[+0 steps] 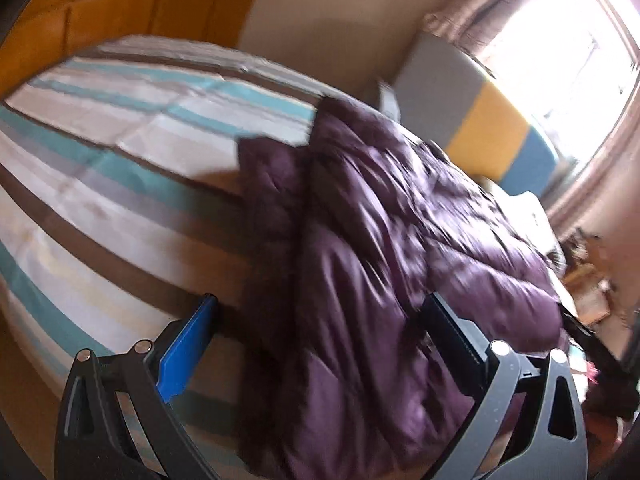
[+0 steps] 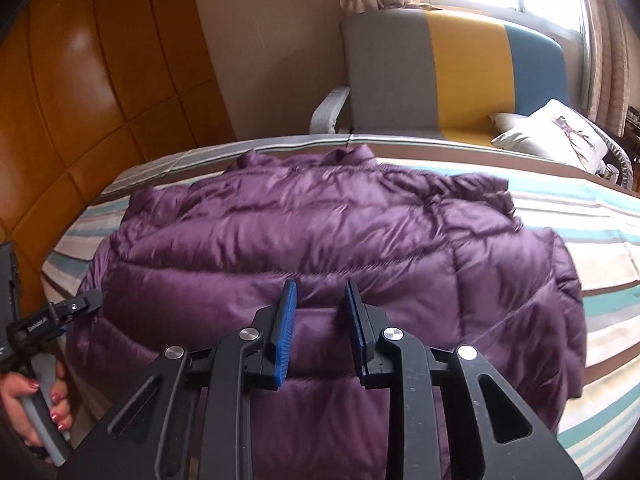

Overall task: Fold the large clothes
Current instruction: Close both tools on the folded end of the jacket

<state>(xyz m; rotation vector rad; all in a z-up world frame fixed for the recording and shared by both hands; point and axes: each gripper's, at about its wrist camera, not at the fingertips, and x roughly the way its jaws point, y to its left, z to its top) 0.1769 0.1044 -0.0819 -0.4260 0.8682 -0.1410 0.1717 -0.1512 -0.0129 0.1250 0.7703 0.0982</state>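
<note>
Purple puffy coat [image 2: 320,248] flat on striped bed [image 2: 600,216], mid frame. Left tool [image 1: 320,312] wide open, holding nothing. Right tool [image 2: 320,292] narrow gap, nothing pinched.

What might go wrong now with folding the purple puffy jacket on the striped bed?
1. The jacket looks slick and puffy; the narrowed jaws of the right gripper may catch too little and slip.
2. The left gripper is wide open with nothing held, so a one-sided pull could drag the jacket off the bed.
</note>
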